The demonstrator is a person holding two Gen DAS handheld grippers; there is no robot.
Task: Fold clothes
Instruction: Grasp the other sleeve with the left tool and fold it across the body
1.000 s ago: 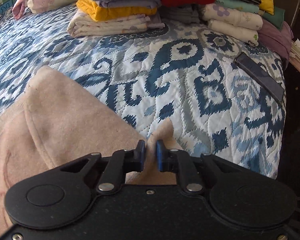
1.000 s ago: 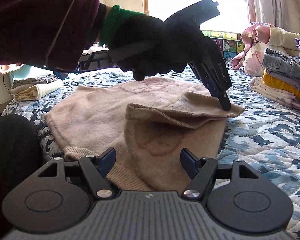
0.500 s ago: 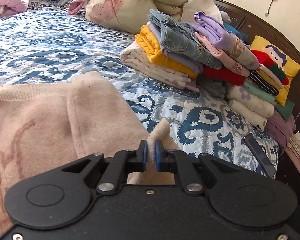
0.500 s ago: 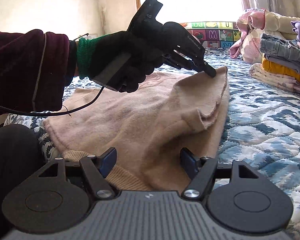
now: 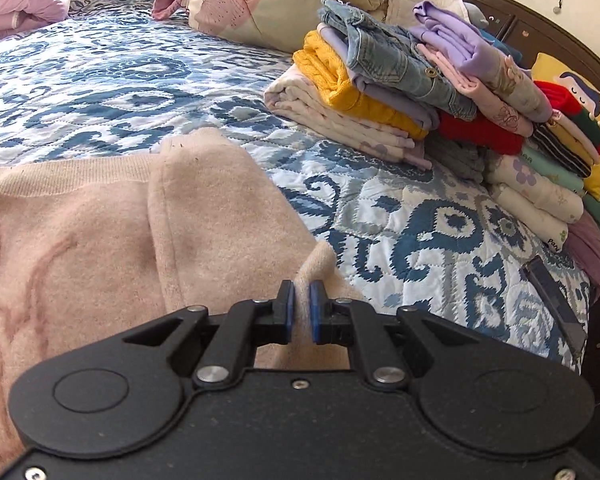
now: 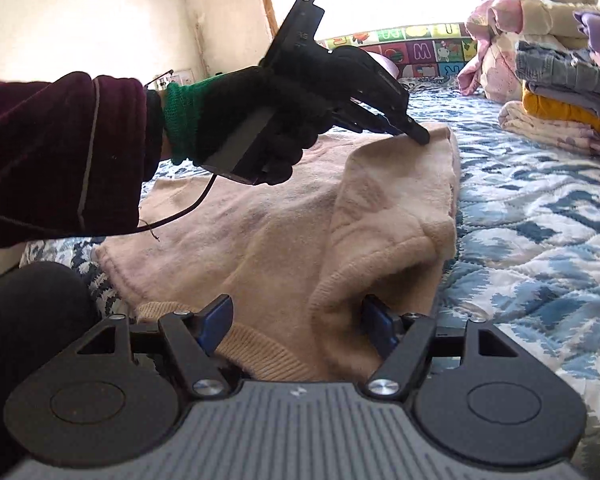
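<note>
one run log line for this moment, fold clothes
left tongs: shut on beige sweater | right tongs: open | fold: unfinished

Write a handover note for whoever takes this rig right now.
Left gripper: shut on a pinch of the beige sweater, at its far folded edge.
Right gripper: open, jaws wide over the near hem, pressing nothing.
Sweater lies on the blue quilt; one side is already turned over the body.
Folded pile sits near the headboard.
Left: lay the flap flat, finish the folds, probably add it to the pile.
</note>
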